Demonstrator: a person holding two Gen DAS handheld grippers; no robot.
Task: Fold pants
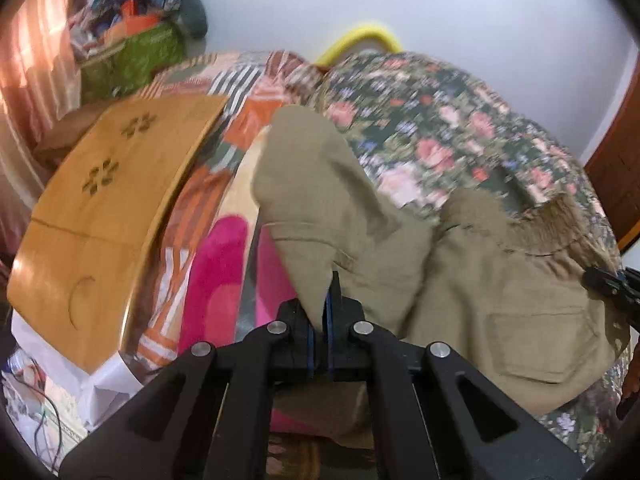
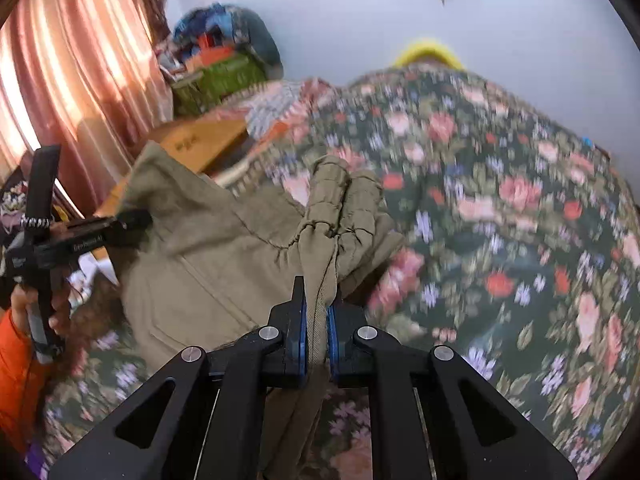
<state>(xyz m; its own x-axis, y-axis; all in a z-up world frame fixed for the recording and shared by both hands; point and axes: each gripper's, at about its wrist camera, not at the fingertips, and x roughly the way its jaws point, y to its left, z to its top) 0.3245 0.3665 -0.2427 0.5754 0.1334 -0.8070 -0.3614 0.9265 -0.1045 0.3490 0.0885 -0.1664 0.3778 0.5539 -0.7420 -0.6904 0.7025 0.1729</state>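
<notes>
I am holding the khaki pants up over the bed with both tongs. My left gripper is pinching together on a fold of the cloth, the blue pads pressing the fabric from both sides. My right gripper is likewise clamping on a bunched strip of the same pants, near the gathered elastic waistband, with the cloth running down between the jaws and hanging below them.

The pants are stretching between my two tongs, partly lifted and partly draping onto the floral bedspread. A patch pocket is showing on the side nearer my right gripper, whose tip is peeking in at the right edge of the left wrist view. In the right wrist view my left hand is gripping the handle of the left tool, an orange sleeve below it.

A wooden lap tray is lying on the bed to the left, beside a pink cloth and a striped patchwork cover. A pile of clothes is sitting against the wall by the pink curtain. Something yellow is curving behind the bedspread; the blur is too strong for me to say what it is.
</notes>
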